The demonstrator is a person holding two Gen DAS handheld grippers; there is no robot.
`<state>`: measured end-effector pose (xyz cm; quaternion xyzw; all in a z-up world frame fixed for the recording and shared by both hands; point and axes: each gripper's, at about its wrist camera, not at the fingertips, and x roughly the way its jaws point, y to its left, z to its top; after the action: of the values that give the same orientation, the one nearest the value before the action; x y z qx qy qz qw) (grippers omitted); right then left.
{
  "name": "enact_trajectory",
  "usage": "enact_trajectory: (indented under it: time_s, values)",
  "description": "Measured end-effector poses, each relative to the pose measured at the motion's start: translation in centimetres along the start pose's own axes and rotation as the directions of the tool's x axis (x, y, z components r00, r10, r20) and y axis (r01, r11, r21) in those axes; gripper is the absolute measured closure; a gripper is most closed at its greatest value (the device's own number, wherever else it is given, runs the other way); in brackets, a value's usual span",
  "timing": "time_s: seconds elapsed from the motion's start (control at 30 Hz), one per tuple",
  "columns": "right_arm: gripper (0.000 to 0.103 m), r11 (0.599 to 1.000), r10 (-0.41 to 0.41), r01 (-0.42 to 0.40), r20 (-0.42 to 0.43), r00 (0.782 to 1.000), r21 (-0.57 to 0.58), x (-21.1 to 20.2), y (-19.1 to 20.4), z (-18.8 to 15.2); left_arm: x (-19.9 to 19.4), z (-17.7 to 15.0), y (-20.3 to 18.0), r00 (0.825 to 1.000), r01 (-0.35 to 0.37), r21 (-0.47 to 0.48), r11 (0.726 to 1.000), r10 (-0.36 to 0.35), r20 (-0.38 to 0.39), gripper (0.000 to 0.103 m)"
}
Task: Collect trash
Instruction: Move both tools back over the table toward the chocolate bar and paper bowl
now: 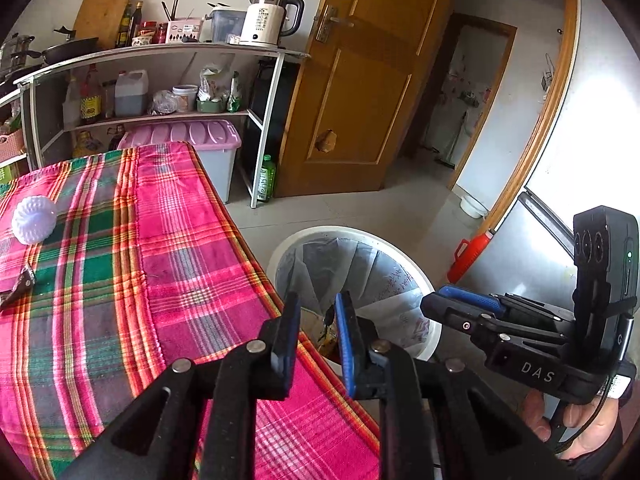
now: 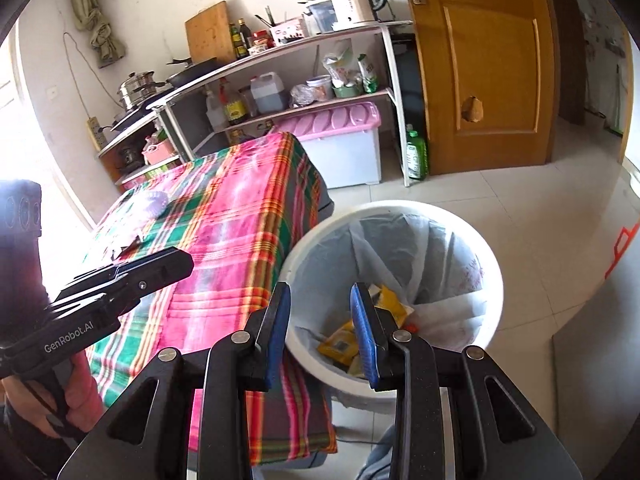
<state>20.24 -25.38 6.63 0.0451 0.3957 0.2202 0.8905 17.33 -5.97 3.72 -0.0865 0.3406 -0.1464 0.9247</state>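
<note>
A white bin (image 1: pixel 404 250) with a clear liner stands on the floor beside the table's right edge. Yellow wrappers (image 2: pixel 343 343) lie at its bottom. My left gripper (image 1: pixel 318 308) hangs over the table edge, open, with nothing between its blue pads. Over the bin's near rim (image 2: pixel 400 208), my right gripper (image 2: pixel 320 298) is open and empty too. Each gripper shows in the other's view: the right one (image 1: pixel 432 304) beyond the bin, the left one (image 2: pixel 186 262) over the cloth. A white dimpled foam piece (image 1: pixel 34 220) and a dark wrapper (image 1: pixel 20 284) lie on the plaid tablecloth (image 1: pixel 180 240).
Behind the table stands a shelf unit (image 1: pixel 160 52) with a kettle (image 1: pixel 268 16), bottles and pans. A pink-lidded storage box (image 1: pixel 192 136) and a green bottle (image 1: pixel 267 178) sit on the floor by a wooden door (image 1: pixel 360 80). A red container (image 1: pixel 468 254) leans against the fridge at right.
</note>
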Motion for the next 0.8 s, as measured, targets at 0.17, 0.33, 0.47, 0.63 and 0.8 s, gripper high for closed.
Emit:
enact_trajectory:
  time_s: [0.17,0.33,0.47,0.63,0.8]
  values:
    - [0.070,0.999,0.041,-0.040,0.008,0.999,-0.036,-0.1,2.3,-0.1,-1.8,-0.7,1.1,0.999,-0.032,-0.008,0.999,0.032,0.025,0.083]
    - [0.070,0.995,0.074,-0.074,0.000,0.997,-0.070,0.3,4.2,-0.2,-3.5,-1.6,2.6,0.996,-0.068,-0.022,0.997,0.069,0.049,0.080]
    - [0.069,0.991,0.098,-0.098,-0.008,0.995,-0.089,0.7,5.5,-0.2,-4.6,-2.2,4.1,0.993,-0.096,-0.037,0.995,0.099,0.065,0.078]
    - [0.066,0.986,0.124,-0.126,-0.025,0.992,-0.112,1.5,7.2,-0.1,-5.7,-2.7,6.3,0.987,-0.141,-0.056,0.989,0.145,0.075,0.077]
    - [0.064,0.977,0.147,-0.152,-0.040,0.988,-0.149,2.4,9.2,0.4,-6.6,-3.0,9.0,0.978,-0.186,-0.083,0.979,0.193,0.084,0.073]
